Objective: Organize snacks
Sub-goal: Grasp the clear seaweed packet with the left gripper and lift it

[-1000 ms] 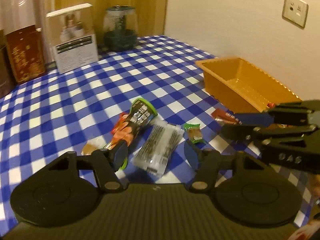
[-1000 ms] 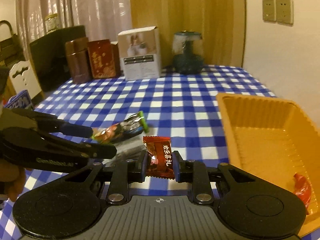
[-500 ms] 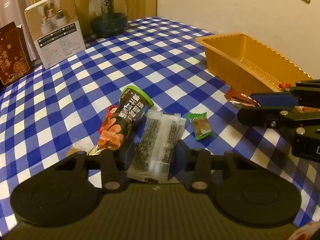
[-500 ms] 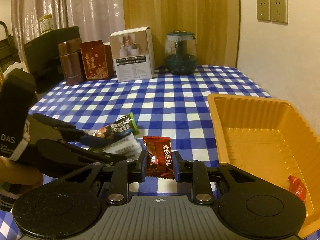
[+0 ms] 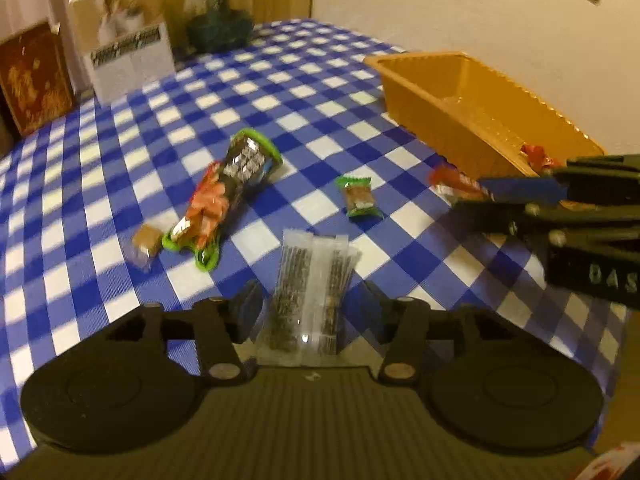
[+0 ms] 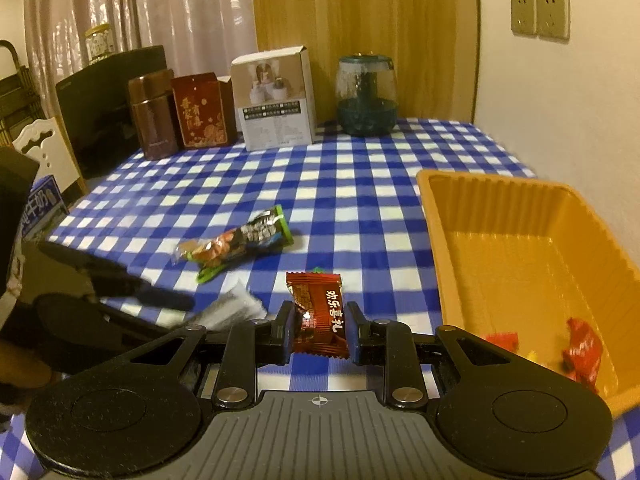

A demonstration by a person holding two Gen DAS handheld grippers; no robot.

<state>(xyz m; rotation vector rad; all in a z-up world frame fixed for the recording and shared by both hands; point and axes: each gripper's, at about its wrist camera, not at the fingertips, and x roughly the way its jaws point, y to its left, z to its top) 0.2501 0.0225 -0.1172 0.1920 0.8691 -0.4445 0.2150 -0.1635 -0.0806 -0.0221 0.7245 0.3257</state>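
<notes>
A clear packet of dark sticks (image 5: 312, 264) lies between the fingers of my left gripper (image 5: 310, 300). The jaws are opening, with a small gap on each side of the packet. My right gripper (image 6: 320, 320) is shut on a red-brown wrapped candy (image 6: 316, 296), just left of the orange tray (image 6: 448, 216). Red candies (image 6: 582, 352) lie in the tray's near corner. On the checked cloth lie a long green-and-black snack pack (image 5: 236, 184), a small green candy (image 5: 360, 196) and a small brown candy (image 5: 146, 240). The right gripper (image 5: 500, 196) also shows at the right of the left wrist view.
At the table's far edge stand a white box (image 6: 276, 96), a glass jar (image 6: 366, 96) and brown tins (image 6: 200, 110). The wall runs close behind the tray. A person's hand on the left gripper (image 6: 160, 300) shows at the left.
The left gripper closed in around the clear packet, then its jaws widened again. The packet now sits apart from the green-and-black pack. The right gripper and its candy stayed put.
</notes>
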